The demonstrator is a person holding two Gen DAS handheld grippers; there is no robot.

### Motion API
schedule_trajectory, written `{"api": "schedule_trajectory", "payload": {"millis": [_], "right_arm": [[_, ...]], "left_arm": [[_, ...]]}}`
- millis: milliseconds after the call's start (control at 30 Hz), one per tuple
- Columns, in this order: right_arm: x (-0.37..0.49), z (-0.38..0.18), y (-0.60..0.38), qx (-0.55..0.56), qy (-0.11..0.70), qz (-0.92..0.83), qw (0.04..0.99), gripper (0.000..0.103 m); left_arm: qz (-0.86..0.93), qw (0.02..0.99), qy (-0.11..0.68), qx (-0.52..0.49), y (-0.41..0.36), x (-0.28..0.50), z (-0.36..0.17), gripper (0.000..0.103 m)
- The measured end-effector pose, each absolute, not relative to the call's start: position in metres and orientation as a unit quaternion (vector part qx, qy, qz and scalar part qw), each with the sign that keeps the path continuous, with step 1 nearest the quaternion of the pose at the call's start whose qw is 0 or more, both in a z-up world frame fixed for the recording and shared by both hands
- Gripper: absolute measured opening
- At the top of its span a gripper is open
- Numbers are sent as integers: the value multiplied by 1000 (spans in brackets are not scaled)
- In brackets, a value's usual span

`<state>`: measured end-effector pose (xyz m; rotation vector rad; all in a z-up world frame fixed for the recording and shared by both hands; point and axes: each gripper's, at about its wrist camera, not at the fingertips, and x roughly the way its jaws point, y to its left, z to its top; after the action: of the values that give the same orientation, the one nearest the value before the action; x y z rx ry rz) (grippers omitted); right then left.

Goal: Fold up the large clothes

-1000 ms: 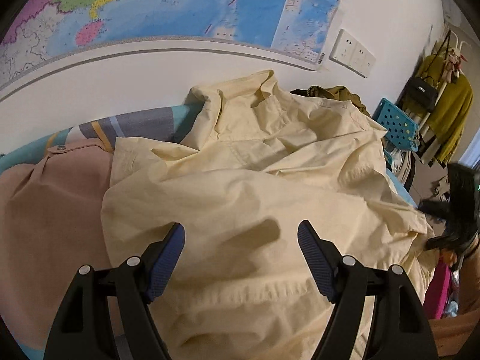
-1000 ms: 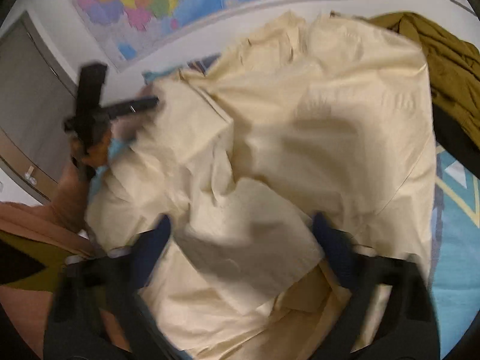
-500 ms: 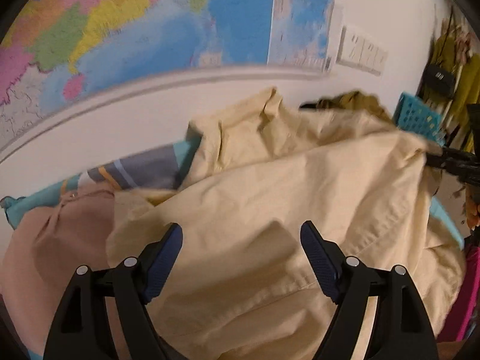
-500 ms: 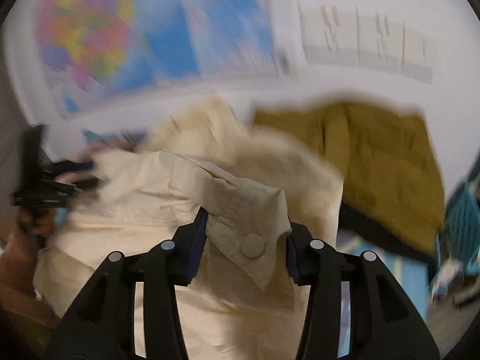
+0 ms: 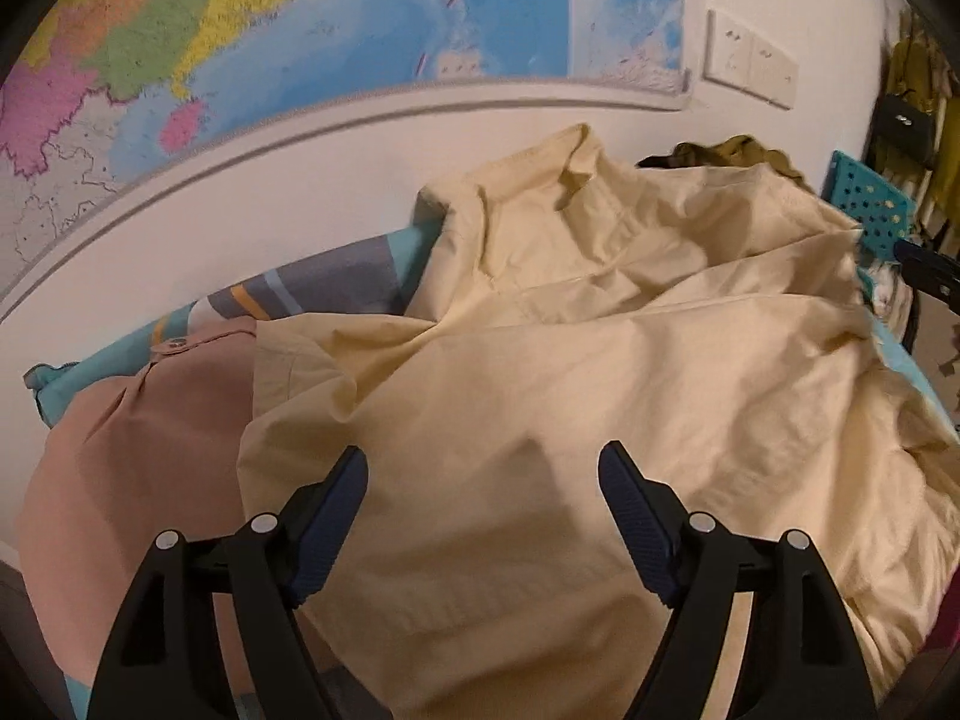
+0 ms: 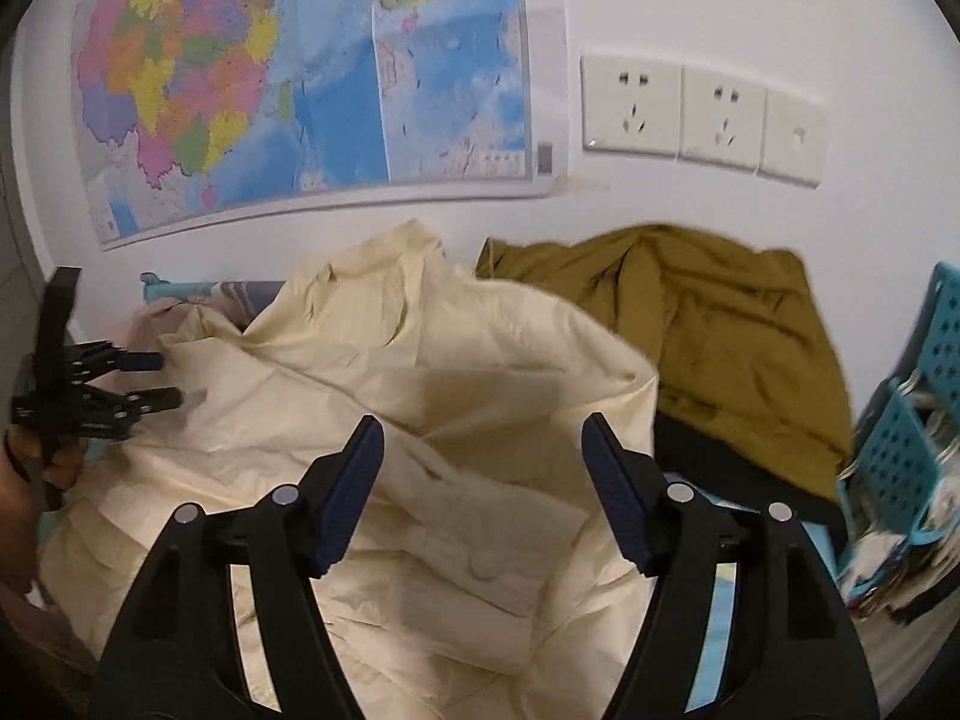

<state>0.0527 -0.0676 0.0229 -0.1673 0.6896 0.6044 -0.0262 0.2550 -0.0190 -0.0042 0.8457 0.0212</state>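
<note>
Shirt (image 5: 600,396), pale yellow and crumpled, lies in a heap on the bed, filling the near and middle ground of both views. In the left wrist view the left tongs (image 5: 483,483) hover over its near part with the jaws wide apart and nothing between them. In the right wrist view the right tongs (image 6: 483,456) have just been opening; the jaws now stand apart above a folded flap with a round button (image 6: 485,565), and the pads do not press the cloth.

Only the left wrist view shows a pink garment (image 5: 132,450) at near left, partly under the shirt's edge, and a striped grey and teal bed sheet (image 5: 324,288) behind it. At its right edge the tip of the right tongs reaches in beside the shirt's far right corner. Only the right wrist view shows the left tongs (image 6: 153,381) from the side at far left, held by a hand (image 6: 42,456), their tips at the shirt's left edge. It also shows the full spread of an olive garment (image 6: 720,336) lying just right of the shirt against the wall; the left view catches only its top.

A blue perforated basket (image 6: 900,450) stands at the right, close to the bed. Behind everything runs the white wall with a coloured map (image 6: 300,78) and a row of sockets (image 6: 702,114). Bare sheet shows only in narrow strips at left and right.
</note>
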Motion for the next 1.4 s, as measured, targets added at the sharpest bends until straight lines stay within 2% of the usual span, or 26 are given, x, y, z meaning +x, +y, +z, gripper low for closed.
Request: {"api": "schedule_trajectory", "payload": {"millis": [100, 167, 233, 300, 367, 433, 500, 533, 600, 633, 833, 933, 1000, 1067, 1400], "right_arm": [[48, 18, -63, -62, 331, 341, 878, 60], [45, 2, -50, -76, 360, 375, 851, 41], [49, -17, -38, -113, 381, 361, 844, 40], [68, -39, -36, -104, 412, 347, 836, 35], [86, -55, -38, -99, 433, 338, 830, 16], [95, -66, -37, -103, 446, 329, 826, 12], [97, -67, -38, -96, 451, 330, 824, 14], [96, -64, -39, -94, 449, 333, 824, 20], [87, -50, -47, -74, 436, 342, 829, 41], [81, -44, -51, -74, 425, 339, 836, 56], [40, -17, -63, -78, 391, 404, 823, 56], [44, -38, -57, -110, 422, 382, 815, 56], [56, -58, -59, -95, 460, 363, 805, 63], [63, -66, -62, -73, 476, 358, 800, 64], [25, -18, -109, -2, 428, 396, 812, 73]], "left_arm": [[-4, 913, 408, 13, 246, -37, -14, 77], [-8, 911, 413, 18, 241, -37, -15, 77], [-11, 905, 425, 24, 238, -34, -23, 77], [1, 897, 440, 36, 237, -29, -36, 77], [19, 892, 450, 46, 239, -23, -49, 77], [27, 889, 454, 49, 240, -18, -56, 77], [34, 888, 455, 54, 239, -18, -54, 77], [38, 891, 450, 52, 240, -20, -50, 77], [39, 897, 438, 36, 244, -31, -39, 77], [39, 900, 433, 33, 245, -36, -35, 77], [6, 915, 403, 17, 237, -83, -16, 77], [-1, 910, 414, 8, 232, -92, -24, 77], [11, 904, 427, 0, 232, -90, -35, 77], [24, 896, 443, -9, 234, -87, -44, 77], [43, 909, 405, -83, 259, -134, -23, 79]]}}
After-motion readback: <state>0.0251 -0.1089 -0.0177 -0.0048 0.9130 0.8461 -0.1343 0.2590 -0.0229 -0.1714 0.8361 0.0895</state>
